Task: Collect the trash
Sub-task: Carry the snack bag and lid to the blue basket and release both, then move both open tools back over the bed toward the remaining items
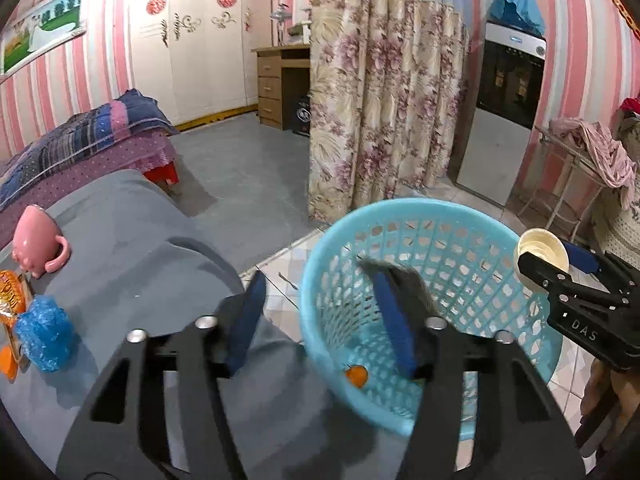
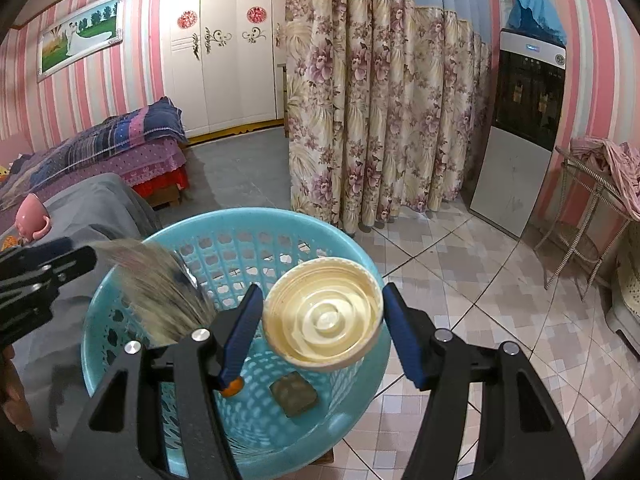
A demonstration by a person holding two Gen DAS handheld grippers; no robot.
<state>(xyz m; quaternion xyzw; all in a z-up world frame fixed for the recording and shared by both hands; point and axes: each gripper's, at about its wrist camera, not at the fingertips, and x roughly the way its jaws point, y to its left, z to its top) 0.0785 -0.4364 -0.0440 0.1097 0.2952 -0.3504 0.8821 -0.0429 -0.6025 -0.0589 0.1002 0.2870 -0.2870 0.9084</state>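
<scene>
Hovering both grippers over the blue basket (image 2: 120,320), we note: right gripper (image 2: 322,316) pinches the cream lid (image 2: 322,316) flat, directly above the basket's right half; left gripper (image 1: 316,308) spread, a blurred grey scrap (image 2: 160,292) dropping just beside it.

Both wrist cameras close above blue basket (image 1: 400,240), angled down; basket, curtain (image 2: 380,100) shared.
</scene>
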